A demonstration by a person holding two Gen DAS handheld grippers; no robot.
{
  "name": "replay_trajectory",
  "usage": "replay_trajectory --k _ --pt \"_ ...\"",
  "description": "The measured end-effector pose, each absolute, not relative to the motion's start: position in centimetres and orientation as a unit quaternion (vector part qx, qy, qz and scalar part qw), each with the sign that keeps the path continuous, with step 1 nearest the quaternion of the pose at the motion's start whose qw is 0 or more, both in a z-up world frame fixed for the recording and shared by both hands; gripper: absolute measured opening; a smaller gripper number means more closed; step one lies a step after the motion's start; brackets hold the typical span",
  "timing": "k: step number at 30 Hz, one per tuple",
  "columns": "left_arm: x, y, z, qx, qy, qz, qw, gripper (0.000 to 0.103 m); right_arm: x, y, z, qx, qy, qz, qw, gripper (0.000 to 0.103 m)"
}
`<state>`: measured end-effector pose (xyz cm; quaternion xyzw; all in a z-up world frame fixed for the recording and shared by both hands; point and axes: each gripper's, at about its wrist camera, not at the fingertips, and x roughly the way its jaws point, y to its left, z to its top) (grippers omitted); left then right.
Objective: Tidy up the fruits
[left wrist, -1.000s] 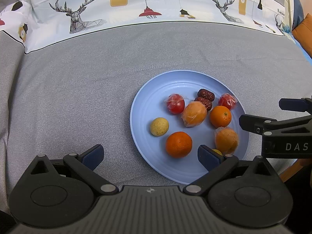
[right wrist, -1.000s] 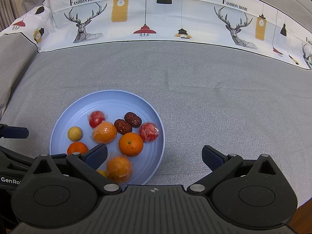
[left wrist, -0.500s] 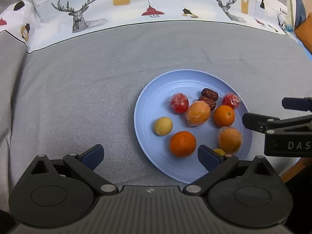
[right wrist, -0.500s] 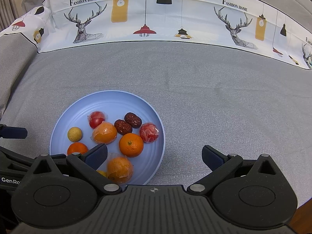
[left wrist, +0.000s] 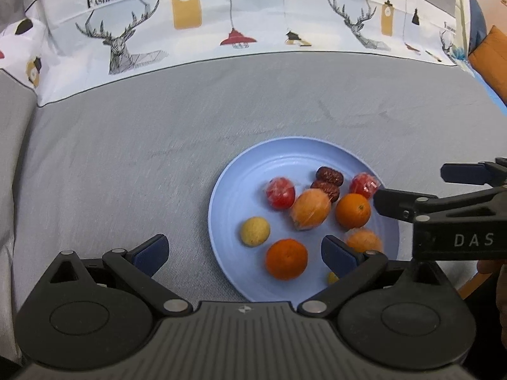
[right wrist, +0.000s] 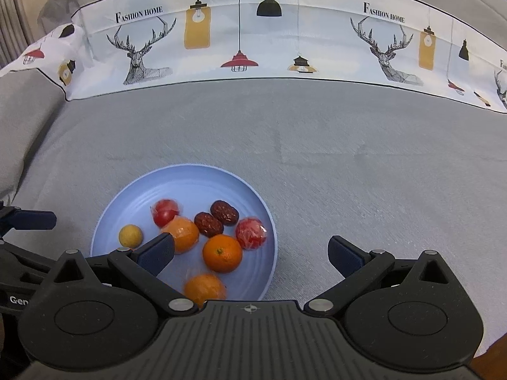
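A light blue plate (left wrist: 228, 209) (right wrist: 190, 177) lies on the grey cloth and holds several fruits: oranges (left wrist: 286, 262) (right wrist: 222, 252), wrapped orange fruits (left wrist: 310, 209) (right wrist: 182, 233), wrapped red tomatoes (left wrist: 279, 192) (right wrist: 251, 233), two dark red dates (left wrist: 328, 181) (right wrist: 215, 217) and a small yellow fruit (left wrist: 255, 230) (right wrist: 130, 236). My left gripper (left wrist: 244, 253) is open and empty, over the plate's near left edge. My right gripper (right wrist: 252, 251) is open and empty, over the plate's near right edge; its fingers (left wrist: 396, 204) reach over the plate in the left wrist view.
A white printed cloth band with deer and lamps (left wrist: 237, 31) (right wrist: 240, 38) runs along the far side. Grey cloth (right wrist: 364, 164) spreads right of the plate. An orange cushion (left wrist: 489, 53) sits at far right. The left gripper's finger (right wrist: 28, 220) shows at left.
Both grippers have drawn back and down from the plate, so it sits lower and closer in both views. The right gripper's fingers now reach over the plate. The fruits have not moved.
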<state>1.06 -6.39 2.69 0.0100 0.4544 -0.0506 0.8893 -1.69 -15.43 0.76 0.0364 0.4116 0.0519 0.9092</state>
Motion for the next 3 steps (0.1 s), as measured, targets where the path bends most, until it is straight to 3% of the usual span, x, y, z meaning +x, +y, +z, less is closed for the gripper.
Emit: replay_trajectory --k 3 --pt "1.20 -6.26 3.17 0.006 0.443 -0.049 0.895 0.102 -1.62 -15.83 1.53 0.049 0.390 0.053 0.918 0.102"
